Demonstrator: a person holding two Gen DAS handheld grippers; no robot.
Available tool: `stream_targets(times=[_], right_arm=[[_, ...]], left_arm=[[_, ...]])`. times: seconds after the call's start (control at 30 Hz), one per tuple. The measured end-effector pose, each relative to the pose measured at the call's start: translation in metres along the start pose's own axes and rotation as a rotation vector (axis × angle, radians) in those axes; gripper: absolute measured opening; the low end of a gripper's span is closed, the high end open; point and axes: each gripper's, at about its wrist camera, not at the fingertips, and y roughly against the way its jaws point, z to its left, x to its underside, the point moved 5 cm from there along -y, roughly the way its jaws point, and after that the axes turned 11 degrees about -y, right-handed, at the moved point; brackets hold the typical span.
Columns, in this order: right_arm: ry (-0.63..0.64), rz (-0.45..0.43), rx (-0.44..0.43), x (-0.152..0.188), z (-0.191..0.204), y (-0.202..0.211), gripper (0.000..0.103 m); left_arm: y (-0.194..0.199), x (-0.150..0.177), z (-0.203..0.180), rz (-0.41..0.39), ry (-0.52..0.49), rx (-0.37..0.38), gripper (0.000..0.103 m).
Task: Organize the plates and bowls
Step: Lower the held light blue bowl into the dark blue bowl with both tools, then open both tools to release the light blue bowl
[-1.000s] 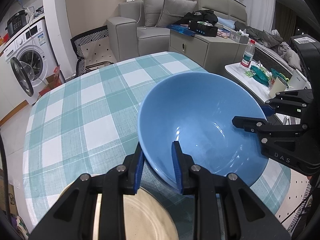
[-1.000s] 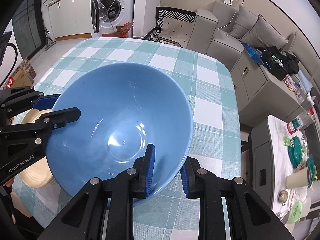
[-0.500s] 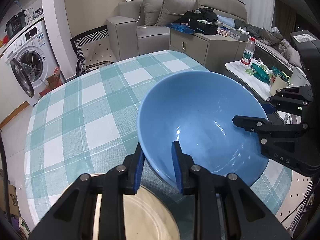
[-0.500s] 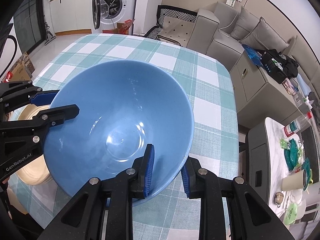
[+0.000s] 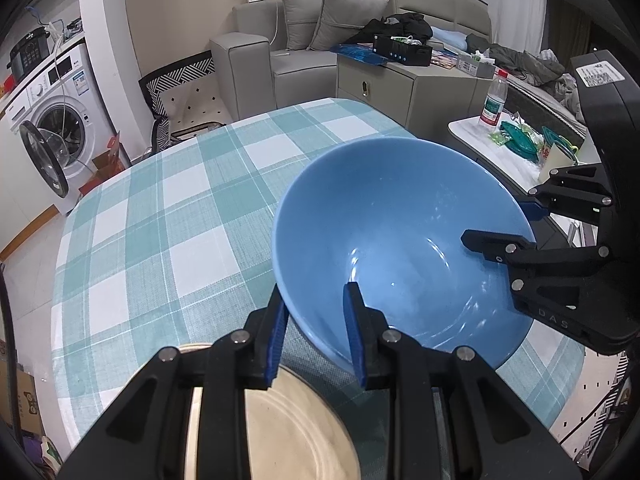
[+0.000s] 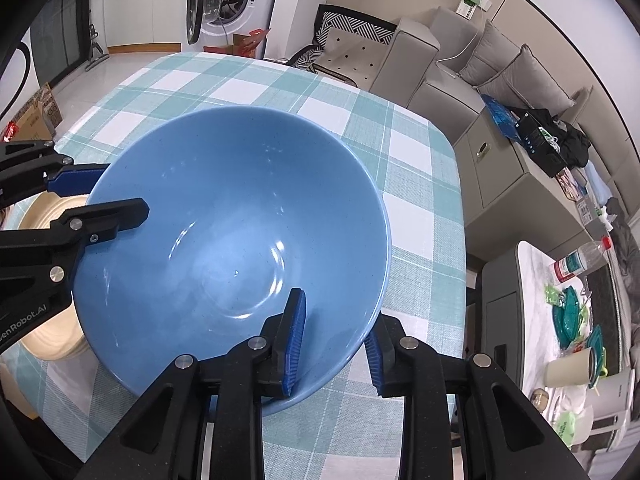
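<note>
**Blue bowl gripped at both sides above the checked table**

The blue bowl (image 5: pixel 400 240) is smooth, glossy and deep, round-rimmed, with soft highlights ringing its base. It hangs tilted over a woven teal-and-white checked tablecloth (image 5: pixel 160 220), close to the table's near right corner. The left gripper (image 5: pixel 316 312) pinches the bowl's rim, one blue ribbed pad inside the wall and one outside. The right gripper (image 6: pixel 334 328) straddles the opposite rim the same way; its jaws have just been opening slightly, the wall between them. A ridged cream plate (image 5: pixel 288 432) lies on the cloth just under the left gripper. Beyond the bowl the cloth lies bare up to the table's rounded far edge.
</note>
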Motion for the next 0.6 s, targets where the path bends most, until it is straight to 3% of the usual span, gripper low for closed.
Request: stream_targets(times=[0.33,0.5,0.6], right_arm=[[-0.004,-0.001,-0.028,-0.0016,0.0017,0.0002,0.037],[-0.004,-0.007,-0.030,-0.0022,0.0021,0.0014,0.046],[-0.007,-0.017,-0.037,-0.0026,0.0015,0.0036,0.049]], left_arm=[[-0.0001,0.0010,-0.0035,-0.002,-0.003,0.011,0.032],[0.0011,0.0011,-0.0050,-0.005,-0.007,0.016,0.035],[0.0036,0.0003,-0.0060,-0.016,-0.007,0.028,0.041]])
